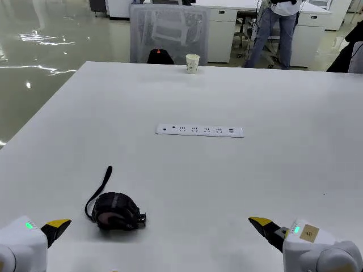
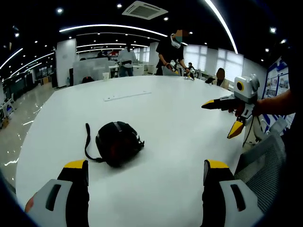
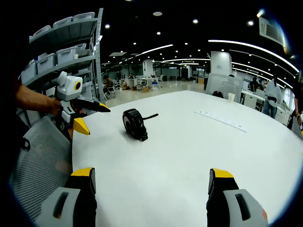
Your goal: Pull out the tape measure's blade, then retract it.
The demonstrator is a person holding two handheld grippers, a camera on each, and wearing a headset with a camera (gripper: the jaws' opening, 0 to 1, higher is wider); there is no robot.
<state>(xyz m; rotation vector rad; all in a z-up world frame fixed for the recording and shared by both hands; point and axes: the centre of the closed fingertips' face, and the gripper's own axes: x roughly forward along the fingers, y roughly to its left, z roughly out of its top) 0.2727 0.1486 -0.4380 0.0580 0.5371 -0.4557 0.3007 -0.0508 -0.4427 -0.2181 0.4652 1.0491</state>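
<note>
The tape measure [image 1: 116, 211] lies on the white table [image 1: 255, 170], and neither pair of fingers touches it. It is a black case with a dark wrist strap [image 1: 101, 187] that loops away from it, on the far side from the fingers.

The left gripper [image 2: 145, 166] has its two yellow-tipped fingers [image 2: 75, 166] spread wide apart with only bare tabletop between them. They grip nothing. The tape measure sits a short way ahead of them, nearer the left finger than the right, and its strap trails off to the left finger's side.

The right gripper [image 3: 152, 173] also has its fingers [image 3: 221, 174] parted wide and holds nothing. From its own view the tape measure lies well ahead of the fingers and toward the left one, between them and the left gripper's tips.

In the head view the case rests just beside the left gripper's yellow tip and well apart from the right gripper's tip.

Farther beyond both sets of fingers a white power strip [image 1: 199, 130] lies flat. A paper cup [image 1: 193, 63] stands at the table's far edge, in front of a grey mesh chair [image 1: 167, 34].
</note>
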